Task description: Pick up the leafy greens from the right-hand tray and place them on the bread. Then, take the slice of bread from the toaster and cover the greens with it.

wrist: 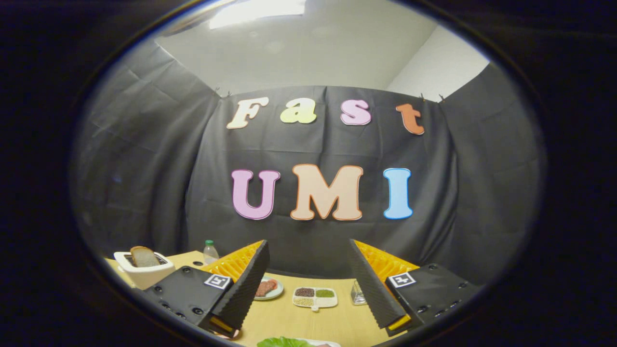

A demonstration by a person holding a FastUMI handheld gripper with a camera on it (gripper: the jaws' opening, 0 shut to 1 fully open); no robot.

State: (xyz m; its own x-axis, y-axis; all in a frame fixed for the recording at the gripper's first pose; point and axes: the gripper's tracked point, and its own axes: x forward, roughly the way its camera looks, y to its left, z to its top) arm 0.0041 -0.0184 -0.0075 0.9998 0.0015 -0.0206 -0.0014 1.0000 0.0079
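The tongs (308, 289) are held up high over the wooden surface (284, 320), with their two fingers (248, 284) wide apart and nothing between them. The leafy greens (283, 342) lie low down, at the near edge of the surface, right under the gap between the fingers and a bit closer to the left finger. So I think the tongs have to tip down and come closer to the surface to reach the greens. Just the top of the leaf can be seen, so I cannot tell which way its long side runs. A pale bit of the tray (322, 343) peeks out next to the greens, and the rest of it is cut off. The white toaster (142, 270) sits at the far left corner of the surface, well apart from the greens, with a slice of bread (143, 257) standing up in its slot. A bottle (210, 252) with a green cap stands at the far edge, behind the left finger. Between the fingers and beyond them there is a small plate (275, 292) with something reddish on it, half hidden by the left finger, and a white dish (315, 297) with little heaps in its parts. A small clear jar (357, 294) is partly hidden by the right finger. The bread that the greens should go on is hard to make out; a small pinkish thing (226, 333) shows under the left finger, but I cannot tell what it is.
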